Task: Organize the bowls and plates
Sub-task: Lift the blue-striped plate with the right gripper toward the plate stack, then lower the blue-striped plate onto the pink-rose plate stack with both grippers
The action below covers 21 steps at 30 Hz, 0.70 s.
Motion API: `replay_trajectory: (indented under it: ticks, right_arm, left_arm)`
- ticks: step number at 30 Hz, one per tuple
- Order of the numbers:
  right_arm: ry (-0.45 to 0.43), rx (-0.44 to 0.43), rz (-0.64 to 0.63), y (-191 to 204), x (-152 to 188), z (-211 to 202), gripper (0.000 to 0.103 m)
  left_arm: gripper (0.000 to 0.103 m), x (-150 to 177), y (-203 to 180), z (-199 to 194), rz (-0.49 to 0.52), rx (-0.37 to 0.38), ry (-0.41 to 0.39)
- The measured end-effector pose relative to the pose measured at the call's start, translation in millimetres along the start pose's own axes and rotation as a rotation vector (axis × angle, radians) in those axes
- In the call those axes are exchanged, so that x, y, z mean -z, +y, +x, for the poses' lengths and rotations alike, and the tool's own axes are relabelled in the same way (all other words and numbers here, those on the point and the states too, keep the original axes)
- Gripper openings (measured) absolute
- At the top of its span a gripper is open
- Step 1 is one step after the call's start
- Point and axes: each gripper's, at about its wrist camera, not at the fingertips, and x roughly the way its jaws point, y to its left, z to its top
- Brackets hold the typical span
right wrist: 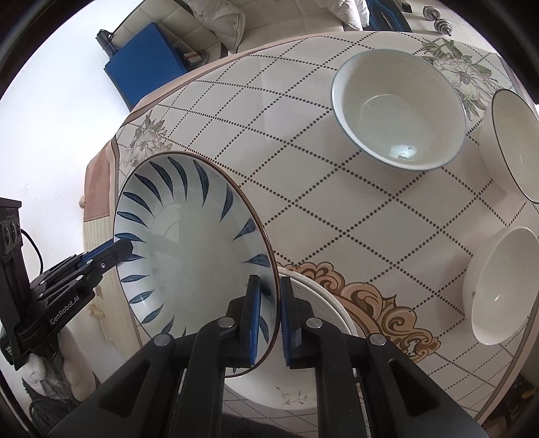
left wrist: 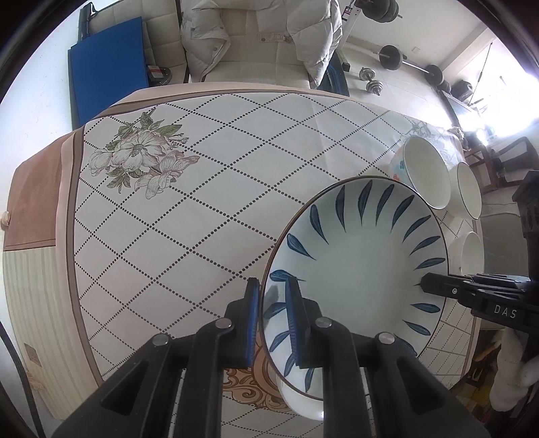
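Left wrist: both fingers (left wrist: 252,313) pinching plate (left wrist: 357,269)

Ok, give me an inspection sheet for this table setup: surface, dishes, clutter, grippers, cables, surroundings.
Surface: round table under a diamond-dotted floral cloth.
Job's things: blue-leaf plate held above the table, over a white plate; three bowls stand apart at the side.
Clutter: nothing seen on the cloth.
Grippers: left gripper and right gripper each clamp opposite rims of the blue-leaf plate.
Cables: black cable by the left gripper.
Surroundings: padded jacket on a chair, blue mat, dumbbells on the floor.
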Motion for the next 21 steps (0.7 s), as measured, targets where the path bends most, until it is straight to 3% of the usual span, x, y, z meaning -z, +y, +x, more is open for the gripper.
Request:
replay_trajectory:
  ticks: [10,21]
  right_arm:
    - [0.011,-0.005,0.027,-32,48,-5,0.012]
    - [0.058,0.007,0.028,-59,87,24,0.013]
  left_arm:
    - [0.013,34,-28,5,0.020,0.005,0.022]
    - [0.013,63,-38,36,0.022,-0.002,0.075]
